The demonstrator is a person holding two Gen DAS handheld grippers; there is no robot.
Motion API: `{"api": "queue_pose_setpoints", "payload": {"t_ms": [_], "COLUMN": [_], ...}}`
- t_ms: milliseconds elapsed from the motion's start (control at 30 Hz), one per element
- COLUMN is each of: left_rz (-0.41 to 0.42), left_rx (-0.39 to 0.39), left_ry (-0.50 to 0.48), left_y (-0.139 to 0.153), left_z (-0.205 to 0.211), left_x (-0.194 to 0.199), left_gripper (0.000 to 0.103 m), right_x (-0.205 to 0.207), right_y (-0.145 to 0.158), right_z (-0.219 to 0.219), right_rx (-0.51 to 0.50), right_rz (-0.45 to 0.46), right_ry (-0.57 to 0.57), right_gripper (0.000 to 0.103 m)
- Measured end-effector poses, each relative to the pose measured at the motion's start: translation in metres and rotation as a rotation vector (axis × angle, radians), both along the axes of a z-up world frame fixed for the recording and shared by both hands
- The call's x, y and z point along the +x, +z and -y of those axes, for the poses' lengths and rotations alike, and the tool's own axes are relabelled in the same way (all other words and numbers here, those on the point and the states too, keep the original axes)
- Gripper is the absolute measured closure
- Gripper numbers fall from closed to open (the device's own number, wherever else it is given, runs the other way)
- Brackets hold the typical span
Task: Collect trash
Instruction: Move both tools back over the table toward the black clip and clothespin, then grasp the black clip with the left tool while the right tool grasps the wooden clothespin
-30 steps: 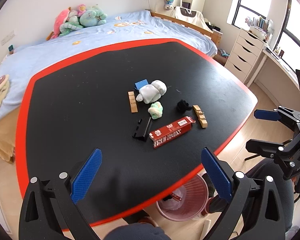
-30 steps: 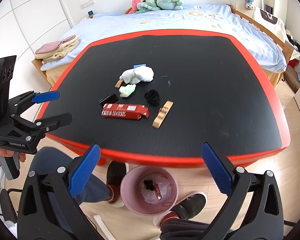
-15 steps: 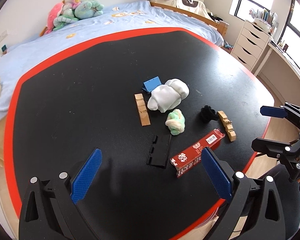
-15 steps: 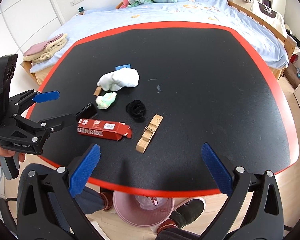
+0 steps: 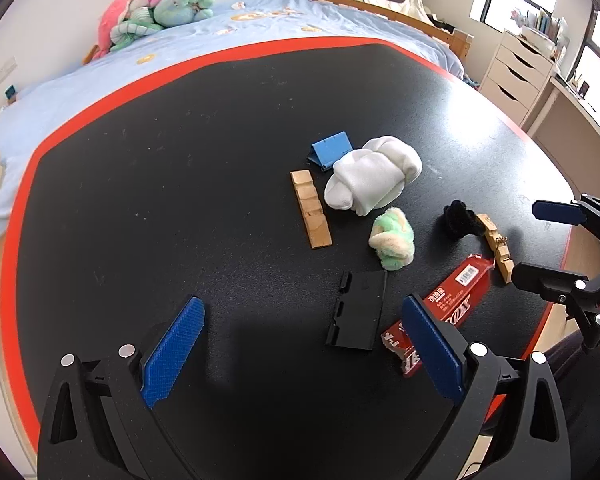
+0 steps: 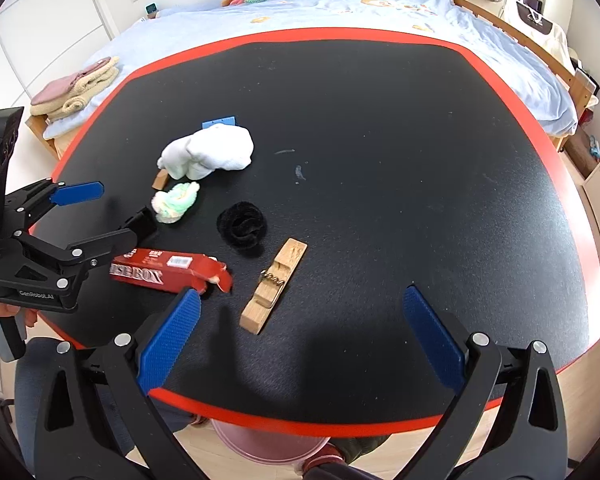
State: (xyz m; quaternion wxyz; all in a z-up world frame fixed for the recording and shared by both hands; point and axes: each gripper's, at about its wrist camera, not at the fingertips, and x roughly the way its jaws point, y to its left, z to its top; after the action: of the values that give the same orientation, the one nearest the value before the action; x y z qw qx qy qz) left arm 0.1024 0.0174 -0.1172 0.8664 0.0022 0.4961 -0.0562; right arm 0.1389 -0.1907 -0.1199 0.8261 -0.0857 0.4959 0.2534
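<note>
Both of your tongs stand wide open and empty: the left tongs (image 5: 302, 350) hover low over the near part of the worktop (image 5: 180, 160), the right tongs (image 6: 300, 336) over its near edge.

Just ahead of the left tongs, touching nothing but the worktop, lies the red carton (image 5: 446, 308), a long, thin cardboard sleeve with one end torn open. It looks light and easily crushed, so take it across its narrow width near the middle, where the walls are still square, and squeeze gently.

Beside it, straight ahead of the left tongs, lies a flat black plastic piece (image 5: 358, 310), stiff and smooth, hard to get under. Further out sits a green-and-cream fluffy ball (image 5: 392, 238), soft and yielding, and a rolled white cloth (image 5: 370, 180), bulky but light.

Ahead of the right tongs lies a wooden clothespin (image 6: 274, 284) with a wire spring, rigid and easy to pinch across its sides; beyond it lies a black fuzzy loop (image 6: 242, 224).
</note>
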Motion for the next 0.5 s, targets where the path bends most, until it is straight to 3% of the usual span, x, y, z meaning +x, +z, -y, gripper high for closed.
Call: {"api": "queue_pose_setpoints", "payload": {"t_ms": [167,367,500], "left_rz": [-0.002,0.0,-0.005], "left_rx": [0.024,0.041,0.045], "left_ry": [0.004,0.007,0.006], "left_y": [-0.0018,0.0009,0.0044], "left_z": [-0.0018,-0.0015,0.0008], "left_x": [-0.0006,-0.0037,-0.0037], "left_gripper": [0.022,0.04,0.058], "right_x": [0.0055,0.0082,0.0073], "right_y": [-0.0064,-0.0086,-0.0076], "right_z": [-0.0017,-0.0062,-0.0101], "right_rx": [-0.014,-0.038,-0.051], "right_rz": [0.003,0.027,0.046], "right_ry": [-0.005,-0.003,0.013], "right_gripper": [0.004,0.029,0.047]}}
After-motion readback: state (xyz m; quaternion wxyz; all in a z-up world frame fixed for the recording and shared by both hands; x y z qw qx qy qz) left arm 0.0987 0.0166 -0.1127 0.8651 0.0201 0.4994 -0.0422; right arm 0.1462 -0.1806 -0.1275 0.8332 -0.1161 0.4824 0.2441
